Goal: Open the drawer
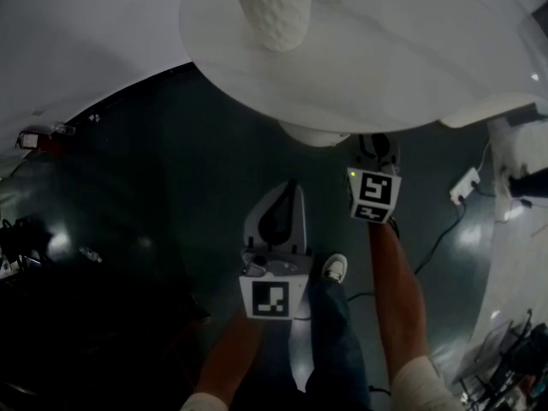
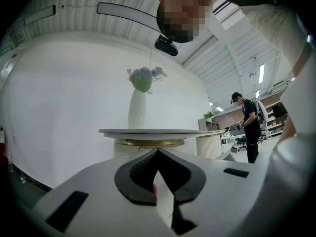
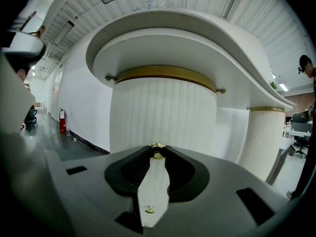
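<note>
A white ribbed drum [image 3: 163, 112] with a brass band [image 3: 165, 73] stands under the white tabletop [image 3: 197, 33]; whether it holds the drawer I cannot tell. A small brass knob [image 3: 157, 152] on its front sits between the tips of my right gripper [image 3: 157, 154], which is shut on it. In the head view the right gripper [image 1: 374, 148] reaches under the table rim [image 1: 402, 118] beside the drum [image 1: 315, 134]. My left gripper [image 1: 289, 188] hangs over the dark floor, short of the table, jaws shut on nothing. In its own view the left gripper [image 2: 158, 150] points at the table's edge.
A white textured vase [image 1: 272, 7] with flowers [image 2: 144, 78] stands on the table. A second ribbed pedestal [image 3: 261, 137] is to the right. A power strip [image 1: 465, 185] and cables lie on the floor. Another person [image 2: 249, 127] stands far off. My shoe [image 1: 335, 268] is below.
</note>
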`<action>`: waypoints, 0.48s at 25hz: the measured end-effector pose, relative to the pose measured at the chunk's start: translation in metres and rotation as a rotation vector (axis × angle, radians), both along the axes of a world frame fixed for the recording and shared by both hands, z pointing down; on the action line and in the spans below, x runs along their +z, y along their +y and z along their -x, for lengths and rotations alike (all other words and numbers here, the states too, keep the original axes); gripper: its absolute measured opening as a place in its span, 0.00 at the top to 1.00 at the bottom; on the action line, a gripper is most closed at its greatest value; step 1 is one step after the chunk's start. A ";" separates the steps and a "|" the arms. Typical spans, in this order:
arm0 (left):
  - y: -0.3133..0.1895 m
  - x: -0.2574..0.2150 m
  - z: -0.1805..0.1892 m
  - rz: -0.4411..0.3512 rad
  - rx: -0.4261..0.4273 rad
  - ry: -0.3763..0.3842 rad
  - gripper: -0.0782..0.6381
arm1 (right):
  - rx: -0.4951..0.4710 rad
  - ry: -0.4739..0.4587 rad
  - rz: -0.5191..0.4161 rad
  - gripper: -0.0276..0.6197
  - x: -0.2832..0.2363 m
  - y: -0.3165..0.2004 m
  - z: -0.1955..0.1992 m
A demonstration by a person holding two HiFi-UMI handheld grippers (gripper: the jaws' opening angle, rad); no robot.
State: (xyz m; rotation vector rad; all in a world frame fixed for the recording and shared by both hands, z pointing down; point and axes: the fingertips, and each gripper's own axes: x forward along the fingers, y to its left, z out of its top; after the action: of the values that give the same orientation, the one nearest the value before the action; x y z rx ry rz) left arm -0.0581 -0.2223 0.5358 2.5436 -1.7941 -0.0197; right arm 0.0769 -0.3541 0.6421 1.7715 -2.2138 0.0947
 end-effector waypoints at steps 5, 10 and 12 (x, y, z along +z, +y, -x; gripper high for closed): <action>0.001 -0.001 0.003 -0.001 -0.007 0.004 0.90 | -0.001 0.005 0.003 0.80 -0.001 0.001 0.000; -0.001 0.001 0.004 0.002 -0.008 0.006 0.90 | -0.008 0.017 0.006 0.80 0.000 0.000 0.000; -0.001 0.001 0.004 0.004 -0.007 0.009 0.90 | -0.006 0.020 0.002 0.80 0.000 0.004 -0.001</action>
State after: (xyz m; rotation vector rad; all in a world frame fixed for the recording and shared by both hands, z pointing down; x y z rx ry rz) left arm -0.0623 -0.2229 0.5372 2.5303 -1.7983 -0.0270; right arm 0.0778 -0.3496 0.6421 1.7570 -2.2042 0.0777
